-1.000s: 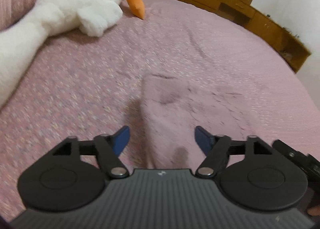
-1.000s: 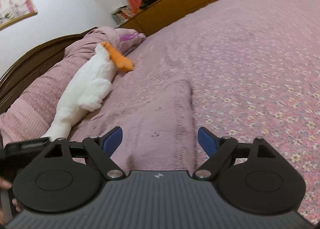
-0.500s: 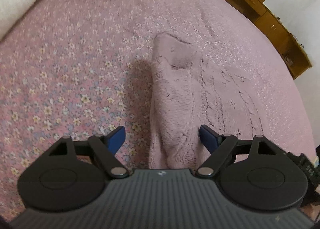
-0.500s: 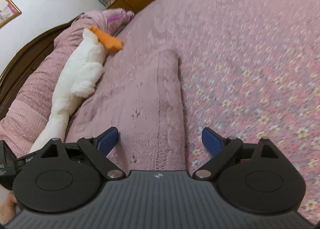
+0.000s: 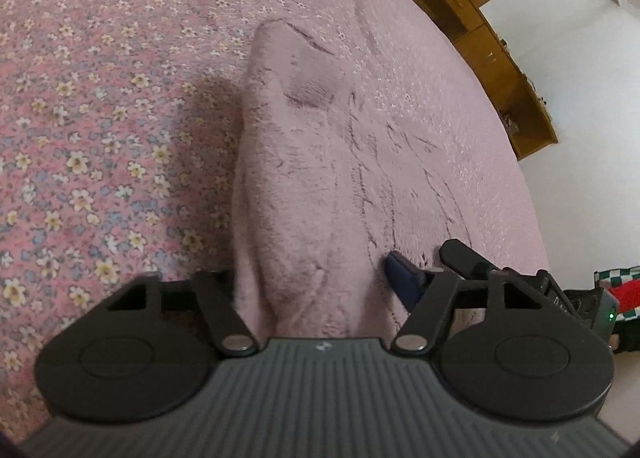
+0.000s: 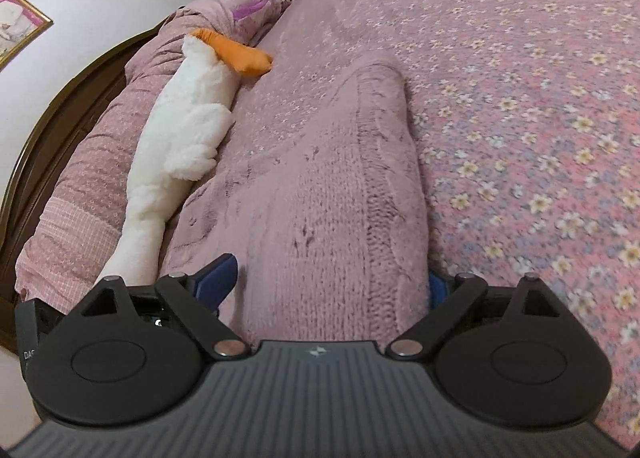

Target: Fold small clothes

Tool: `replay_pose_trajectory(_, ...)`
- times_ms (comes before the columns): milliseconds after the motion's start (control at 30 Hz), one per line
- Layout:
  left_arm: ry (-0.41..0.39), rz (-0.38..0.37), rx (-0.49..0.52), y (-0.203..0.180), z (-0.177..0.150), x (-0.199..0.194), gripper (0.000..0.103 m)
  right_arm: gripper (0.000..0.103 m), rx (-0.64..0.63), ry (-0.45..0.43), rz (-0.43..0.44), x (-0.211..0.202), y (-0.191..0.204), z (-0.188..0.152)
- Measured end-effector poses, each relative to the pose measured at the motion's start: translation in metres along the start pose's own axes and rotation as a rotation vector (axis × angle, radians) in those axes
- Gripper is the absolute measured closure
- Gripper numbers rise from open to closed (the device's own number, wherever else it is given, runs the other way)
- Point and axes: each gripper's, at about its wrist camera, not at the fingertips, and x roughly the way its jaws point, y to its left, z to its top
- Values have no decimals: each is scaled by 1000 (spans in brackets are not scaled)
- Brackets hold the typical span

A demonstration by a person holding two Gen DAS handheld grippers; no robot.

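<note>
A fuzzy pale pink knitted garment (image 5: 316, 162) lies on the flowered pink bedspread (image 5: 92, 138), with a folded edge along its left side. My left gripper (image 5: 312, 278) is open, its jaws straddling the near left edge of the garment, the left fingertip hidden under the cloth. In the right wrist view the same garment (image 6: 332, 198) runs away from me. My right gripper (image 6: 332, 282) is open and straddles its near right edge. Neither gripper holds the cloth.
A white plush goose with an orange beak (image 6: 188, 122) lies along the pillows (image 6: 72, 194) by the dark headboard. Wooden cabinets (image 5: 500, 54) line the far side of the bed. The other gripper (image 5: 560, 294) shows at the right of the left wrist view.
Both grippers have moved down and forward onto the near edge of the garment, so the cloth now sits between the open jaws. The plush goose has left the left wrist view.
</note>
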Motion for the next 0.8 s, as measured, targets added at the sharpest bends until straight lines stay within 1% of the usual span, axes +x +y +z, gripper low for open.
replay_pose_trajectory(67,2,-43,-53,8,0,-2,57,35,-4,0,-15,2,0,1)
replay_pose_trajectory(167,1,-74,-85,10,0,-4,61,45,26,6,2,-3,-5,6)
replay_pose_trajectory(267,-8,-76,-85,-2,-1,-7,62,49,33,0,-22,-11,3,16)
replay_pose_trajectory(333,-16,-89,-76,-14,-2,-10,62,50,41,-21,3,-21,10,23)
replay_pose_trajectory(467,-17,-157,-57,-40,-6,-15,62,50,52,-54,49,-48,17,37)
replay_pose_trajectory(567,-9,-223,-31,-61,-16,-12,62,50,56,-84,57,-84,10,41)
replay_pose_trajectory(633,16,-254,-17,-74,-27,-8,62,50,50,-107,38,-109,3,39)
replay_pose_trajectory(700,50,-258,13,-87,-39,3,62,50,20,-126,6,-132,-3,33)
replay_pose_trajectory(733,66,-253,31,-93,-45,8,62,50,-1,-132,-13,-142,-6,28)
replay_pose_trajectory(800,93,-214,79,-103,-56,20,62,50,-39,-138,-59,-157,-15,18)
